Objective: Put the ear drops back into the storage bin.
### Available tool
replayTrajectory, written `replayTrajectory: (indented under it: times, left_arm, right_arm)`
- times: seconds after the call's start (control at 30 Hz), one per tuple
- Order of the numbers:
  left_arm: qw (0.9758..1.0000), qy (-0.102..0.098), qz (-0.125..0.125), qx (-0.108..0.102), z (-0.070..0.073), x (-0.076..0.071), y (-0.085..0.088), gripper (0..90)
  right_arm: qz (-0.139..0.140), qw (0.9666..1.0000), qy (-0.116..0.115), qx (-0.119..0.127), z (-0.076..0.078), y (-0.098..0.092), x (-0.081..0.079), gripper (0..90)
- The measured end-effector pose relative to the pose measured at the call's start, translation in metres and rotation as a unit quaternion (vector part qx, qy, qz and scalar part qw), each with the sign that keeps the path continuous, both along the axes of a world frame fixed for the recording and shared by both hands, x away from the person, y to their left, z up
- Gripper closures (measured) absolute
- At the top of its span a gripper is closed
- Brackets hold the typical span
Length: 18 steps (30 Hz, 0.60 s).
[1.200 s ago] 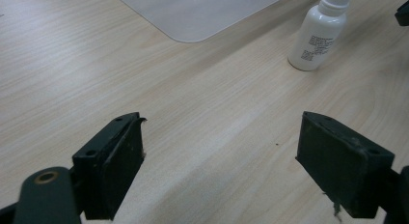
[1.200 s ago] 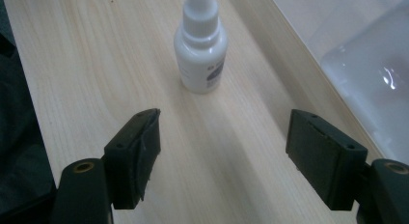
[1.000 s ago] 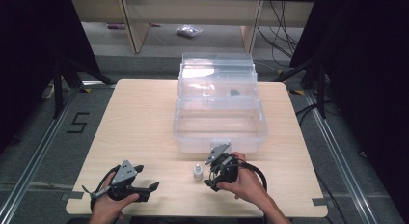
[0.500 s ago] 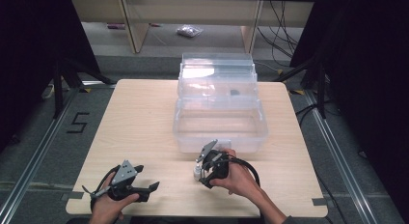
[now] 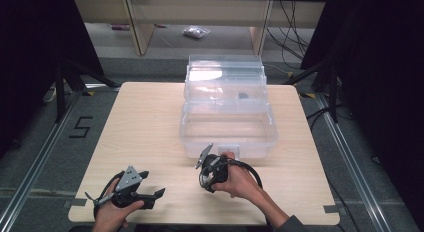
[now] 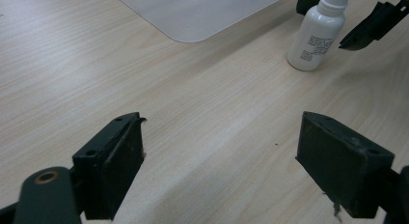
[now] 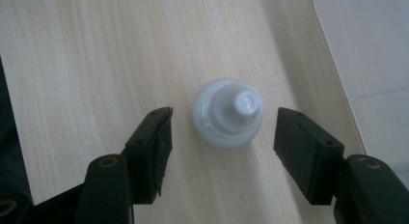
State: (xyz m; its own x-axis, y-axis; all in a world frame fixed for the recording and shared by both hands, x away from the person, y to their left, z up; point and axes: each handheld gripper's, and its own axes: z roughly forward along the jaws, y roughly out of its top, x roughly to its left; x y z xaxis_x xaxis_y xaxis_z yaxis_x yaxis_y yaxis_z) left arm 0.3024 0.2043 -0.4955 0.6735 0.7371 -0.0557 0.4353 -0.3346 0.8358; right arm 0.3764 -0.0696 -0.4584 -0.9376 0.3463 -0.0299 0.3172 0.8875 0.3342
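Two black two-jaw grippers work over a pale wooden table [image 5: 150, 122] with fine straight grain. The right gripper [image 7: 222, 130] points straight down at a small white plastic bottle [image 7: 228, 113], round with a narrow nozzle, standing upright on the near middle of the table just in front of a clear plastic box [image 5: 227, 124] with rounded corners. The right gripper's jaws have just been closing; they now flank the bottle on both sides with gaps, not touching it. In the left gripper view the bottle [image 6: 316, 35] shows a printed label. The left gripper [image 6: 219, 161] rests low at the near left, jaws wide apart over bare wood.
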Motion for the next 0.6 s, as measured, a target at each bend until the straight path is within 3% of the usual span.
replayTrajectory:
  times: [0.03, 0.07, 0.2, 0.23, 0.27, 0.3, 0.4, 0.43, 0.47, 0.5, 0.53, 0.6]
  left_arm:
    - [1.0, -0.001, -0.001, -0.001, 0.0, 0.0, 0.0, 16.0]
    - [1.0, 0.0, 0.0, 0.0, 0.0, 0.0, 0.0, 16.0]
    - [1.0, 0.0, 0.0, 0.0, 0.0, 0.0, 0.0, 16.0]
    - [1.0, 0.0, 0.0, 0.0, 0.0, 0.0, 0.0, 16.0]
    - [1.0, 0.0, 0.0, 0.0, 0.0, 0.0, 0.0, 16.0]
    - [1.0, 0.0, 0.0, 0.0, 0.0, 0.0, 0.0, 16.0]
    - [1.0, 0.0, -0.003, -0.002, 0.0, 0.0, 0.0, 16.0]
    - [1.0, -0.001, -0.001, 0.0, 0.0, 0.0, 0.0, 16.0]
    - [1.0, -0.001, -0.001, 0.0, 0.0, 0.0, 0.0, 16.0]
    - [1.0, -0.001, -0.001, 0.001, 0.0, 0.0, 0.0, 16.0]
    - [1.0, -0.001, -0.001, 0.0, 0.0, 0.0, 0.0, 16.0]
    - [1.0, 0.0, -0.001, 0.001, 0.0, 0.0, 0.0, 16.0]
  right_arm:
    - [0.023, 0.9997, -0.006, 0.004, -0.002, 0.002, 0.003, 40.5]
    - [0.004, 1.0, 0.001, -0.006, -0.001, 0.003, 0.001, 40.9]
    - [0.023, 0.9997, 0.001, -0.011, -0.004, 0.009, 0.004, 44.0]
    - [0.026, 0.9992, -0.011, -0.028, -0.004, 0.009, 0.005, 45.0]
    - [0.024, 0.9992, -0.011, -0.029, -0.005, 0.01, 0.005, 45.6]
    - [0.049, 0.9983, -0.02, -0.025, -0.007, 0.01, 0.009, 46.7]
    - [0.029, 0.9989, -0.012, -0.036, -0.006, 0.013, 0.006, 48.5]
    - [0.033, 0.9987, -0.011, -0.038, -0.007, 0.014, 0.006, 49.2]
    - [0.054, 0.9978, -0.017, -0.035, -0.008, 0.014, 0.009, 49.3]
    - [0.038, 0.9983, -0.013, -0.041, -0.008, 0.015, 0.008, 50.4]
    - [0.05, 0.9977, -0.018, -0.043, -0.009, 0.015, 0.009, 51.2]
    - [0.042, 0.998, -0.013, -0.046, -0.01, 0.016, 0.009, 52.2]
